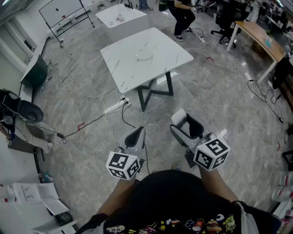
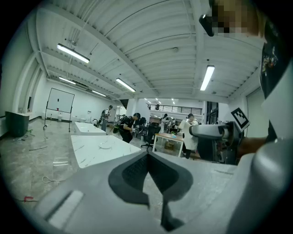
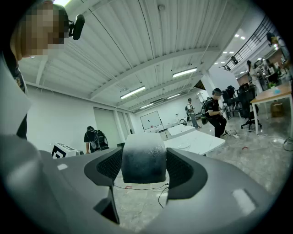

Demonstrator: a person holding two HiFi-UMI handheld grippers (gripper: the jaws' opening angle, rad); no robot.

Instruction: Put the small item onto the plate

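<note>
The small item [image 3: 143,153] is a rounded white-and-grey block, and my right gripper [image 3: 143,170] is shut on it, held up near my body; the item's white top [image 1: 179,115] pokes out of the right gripper [image 1: 184,122]. A clear plate [image 1: 144,55] rests on the white marble table [image 1: 123,68] some way ahead across the floor; the plate [image 3: 184,146] is small in the right gripper view and also shows as the plate [image 2: 106,146] on the table [image 2: 91,155]. My left gripper [image 1: 136,135] is shut with nothing in it, its pads touching [image 2: 146,160].
A power strip and cables [image 1: 112,107] trail over the floor in front of the table's black legs [image 1: 153,93]. Behind stand a second white table [image 1: 121,16], a whiteboard [image 1: 62,11], a seated person [image 1: 183,16] and a wooden desk [image 1: 258,36]. Clutter [image 1: 23,114] lines the left wall.
</note>
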